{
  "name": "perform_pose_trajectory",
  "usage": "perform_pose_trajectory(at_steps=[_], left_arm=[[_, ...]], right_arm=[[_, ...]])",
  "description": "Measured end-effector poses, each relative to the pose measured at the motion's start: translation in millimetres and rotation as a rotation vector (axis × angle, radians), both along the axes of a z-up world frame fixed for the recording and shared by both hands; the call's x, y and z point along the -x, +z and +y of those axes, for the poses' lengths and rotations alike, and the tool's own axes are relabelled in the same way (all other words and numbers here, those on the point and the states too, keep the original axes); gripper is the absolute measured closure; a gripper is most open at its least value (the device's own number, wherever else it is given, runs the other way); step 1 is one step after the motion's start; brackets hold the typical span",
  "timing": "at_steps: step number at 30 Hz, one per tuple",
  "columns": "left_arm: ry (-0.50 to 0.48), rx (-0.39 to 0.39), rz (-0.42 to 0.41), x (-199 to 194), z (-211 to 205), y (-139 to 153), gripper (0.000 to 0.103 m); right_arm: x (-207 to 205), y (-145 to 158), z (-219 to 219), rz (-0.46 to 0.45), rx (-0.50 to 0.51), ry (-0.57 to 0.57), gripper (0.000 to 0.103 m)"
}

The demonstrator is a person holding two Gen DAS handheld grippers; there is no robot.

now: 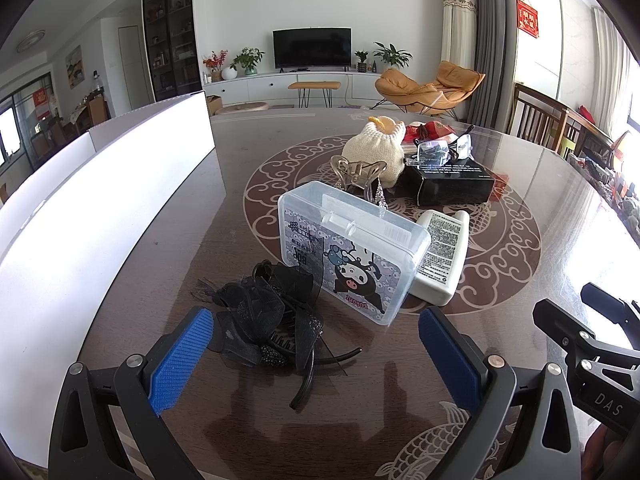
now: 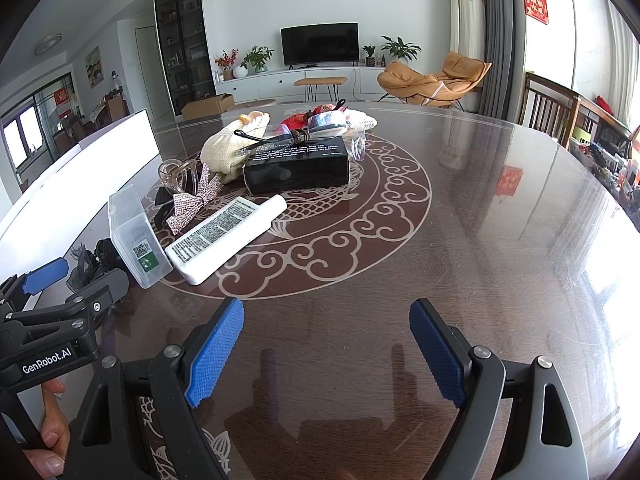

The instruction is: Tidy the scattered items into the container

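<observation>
My left gripper (image 1: 316,332) is open, its blue pads either side of a black bow headband (image 1: 272,320) lying on the table. Behind it lie a clear plastic case with a cartoon label (image 1: 352,248), a white tube (image 1: 440,256), a clear hair claw (image 1: 360,172), a cream knitted pouch (image 1: 376,152) and a black box (image 1: 448,184) with glasses (image 1: 440,148) on top. The white container (image 1: 100,208) stands at the left. My right gripper (image 2: 326,332) is open and empty over bare table, right of the tube (image 2: 228,236) and case (image 2: 136,236).
A sparkly bow clip (image 2: 192,204) lies between the case and the hair claw (image 2: 176,176). A red pouch (image 2: 304,118) sits behind the black box (image 2: 296,164). Wooden chairs (image 2: 552,112) stand at the table's far right. The left gripper's body (image 2: 48,320) shows at the left.
</observation>
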State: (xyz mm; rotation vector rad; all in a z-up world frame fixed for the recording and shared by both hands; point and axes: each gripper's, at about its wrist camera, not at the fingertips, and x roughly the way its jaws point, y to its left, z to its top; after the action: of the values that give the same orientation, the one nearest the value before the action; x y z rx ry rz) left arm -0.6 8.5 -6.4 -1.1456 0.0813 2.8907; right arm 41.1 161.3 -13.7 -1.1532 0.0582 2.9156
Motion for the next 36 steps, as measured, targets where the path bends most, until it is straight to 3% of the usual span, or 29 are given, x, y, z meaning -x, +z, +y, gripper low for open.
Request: perform_pose_trajectory(at_steps=[28,32,36], left_arm=[[-0.005,-0.004,-0.001,-0.4,-0.1,0.4,0.000],[-0.010,-0.049,0.010,-10.5,-8.5,4.9,0.000],[-0.040,-0.095,-0.035,-34.6,-26.1,0.7,0.000]], right_arm=[[0.8,0.0,1.5,-0.001,0.002,-0.001,0.017],[0.2,-0.9,0.6,-0.003,0.004,0.003,0.017],[-1.4,-1.0,0.2,0.000,0.015,0.003,0.017]])
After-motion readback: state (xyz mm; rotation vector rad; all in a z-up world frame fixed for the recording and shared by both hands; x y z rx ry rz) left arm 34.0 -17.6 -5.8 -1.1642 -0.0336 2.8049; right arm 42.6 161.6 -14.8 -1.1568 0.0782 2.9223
